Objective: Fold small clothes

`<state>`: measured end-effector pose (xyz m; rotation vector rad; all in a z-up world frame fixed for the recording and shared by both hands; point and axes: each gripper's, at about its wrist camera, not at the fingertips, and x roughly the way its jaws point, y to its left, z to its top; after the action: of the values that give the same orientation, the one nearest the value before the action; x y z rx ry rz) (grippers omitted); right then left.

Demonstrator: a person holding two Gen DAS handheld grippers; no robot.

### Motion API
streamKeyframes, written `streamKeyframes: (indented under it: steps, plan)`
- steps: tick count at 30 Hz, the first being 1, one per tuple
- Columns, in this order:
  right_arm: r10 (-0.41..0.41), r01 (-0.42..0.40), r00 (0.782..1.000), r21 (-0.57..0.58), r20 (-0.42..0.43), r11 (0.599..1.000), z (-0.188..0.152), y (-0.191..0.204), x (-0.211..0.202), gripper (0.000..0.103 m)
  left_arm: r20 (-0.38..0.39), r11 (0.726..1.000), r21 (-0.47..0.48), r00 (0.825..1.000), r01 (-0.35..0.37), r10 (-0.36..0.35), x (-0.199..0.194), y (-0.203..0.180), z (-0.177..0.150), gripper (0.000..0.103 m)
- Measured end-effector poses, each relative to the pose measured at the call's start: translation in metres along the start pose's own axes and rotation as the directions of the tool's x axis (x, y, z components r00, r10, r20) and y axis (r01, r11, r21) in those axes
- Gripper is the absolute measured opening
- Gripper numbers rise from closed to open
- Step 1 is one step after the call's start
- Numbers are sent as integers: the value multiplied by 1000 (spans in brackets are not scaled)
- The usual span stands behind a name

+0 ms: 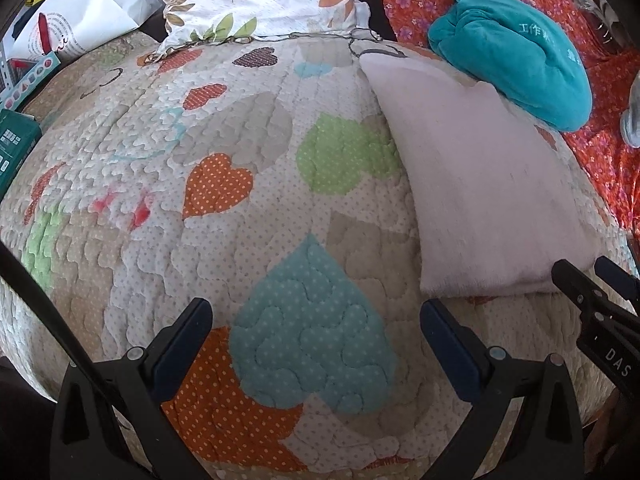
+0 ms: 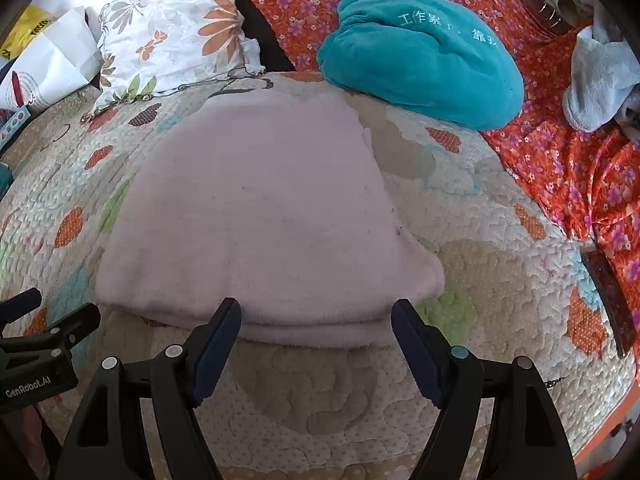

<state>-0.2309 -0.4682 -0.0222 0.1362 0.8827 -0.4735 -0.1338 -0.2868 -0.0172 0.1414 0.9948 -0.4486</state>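
— What do you have on the left side?

— My left gripper [image 1: 316, 324] hangs over the heart-patterned quilt [image 1: 224, 184], fingers spread wide, nothing between them. Far left there's a white paper bag [image 1: 72, 20] with print I can't read and a green box [image 1: 14, 136] at the edge.

— And the garment?

— The pale pink garment [image 2: 260, 216] lies folded flat on the quilt, right of the left gripper and directly ahead of my right gripper [image 2: 316, 344]. That claw is also spread open, its tips just beside the garment's near folded edge; whether they touch it, I can't tell.

— Any writing?

— The left gripper's body reads "GenRobot.AI" in my right view; the right one shows "DAS" in the left view. Behind the garment, a teal plush bundle [image 2: 420, 68] carries pale Chinese characters, starting "工作"; the rest is too blurred. It rests on the quilt's far edge against an orange floral cloth [image 2: 560, 168]. A flowered pillow [image 2: 172, 32] sits back left.
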Motion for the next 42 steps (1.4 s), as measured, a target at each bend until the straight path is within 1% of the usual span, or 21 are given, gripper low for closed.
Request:
streamKeyframes:
  steps: [8,42]
  plan:
    - [-15,15,1000,-24,-1,1000,-1,4,3,82,-11,1000,7,1000,14,-13,1,-1,-1,103]
    - [-15,15,1000,-23,0,1000,-1,4,4,83,-25,1000,1,999,22,-22,4,-1,-3,103]
